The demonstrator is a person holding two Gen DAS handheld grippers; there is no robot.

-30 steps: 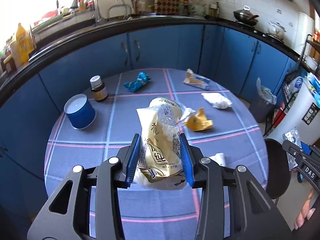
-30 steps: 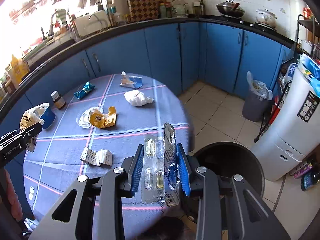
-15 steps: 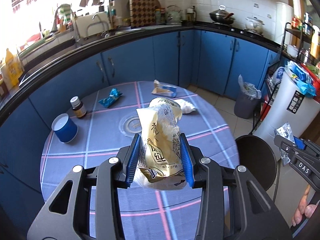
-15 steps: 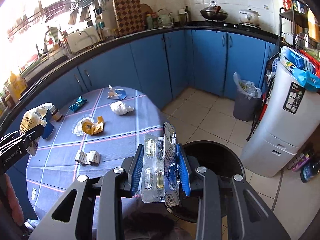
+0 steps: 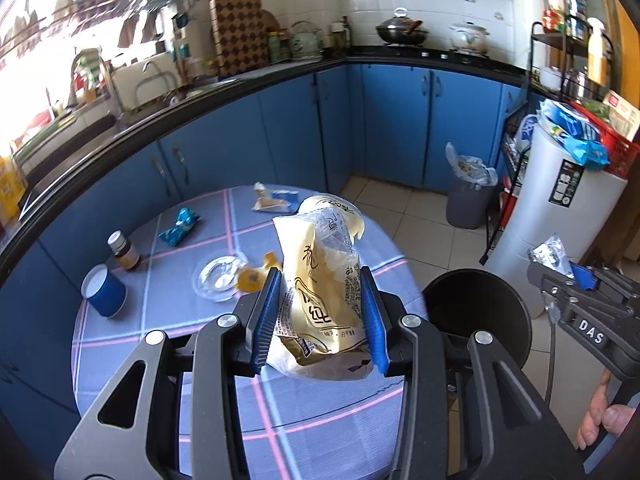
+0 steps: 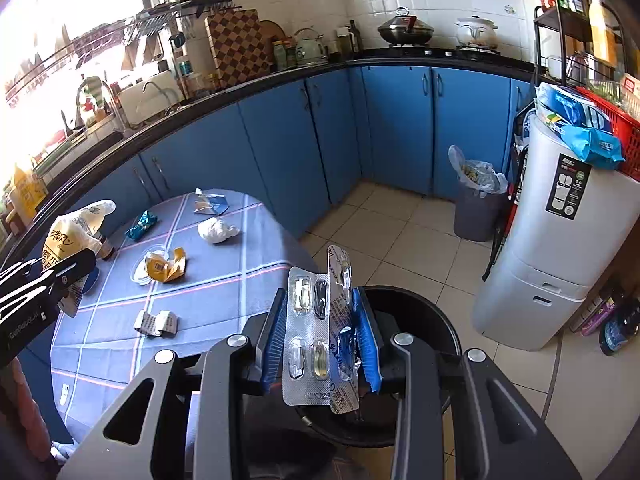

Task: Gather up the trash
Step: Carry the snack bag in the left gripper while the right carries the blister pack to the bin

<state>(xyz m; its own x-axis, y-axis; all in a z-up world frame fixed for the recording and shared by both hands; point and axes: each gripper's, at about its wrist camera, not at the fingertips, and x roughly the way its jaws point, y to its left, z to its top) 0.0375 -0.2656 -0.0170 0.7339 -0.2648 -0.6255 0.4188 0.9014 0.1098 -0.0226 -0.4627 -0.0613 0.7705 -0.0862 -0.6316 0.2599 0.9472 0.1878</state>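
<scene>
Clamping a yellow wrapper (image 5: 320, 280), the left gripper (image 5: 320, 316) hangs above the counter (image 5: 168, 320) edge. Right gripper (image 6: 322, 336) pinches a blister pack (image 6: 316, 332) above the black bin (image 6: 432, 320).

I'm looking down along each gripper's fingers from close behind. My left camera is facing the table (image 5: 160, 320) and bin (image 5: 476, 312); my right is sitting nearer the bin (image 6: 412, 308). Both are sharing table, bin and blue cabinets (image 5: 392, 120).
</scene>
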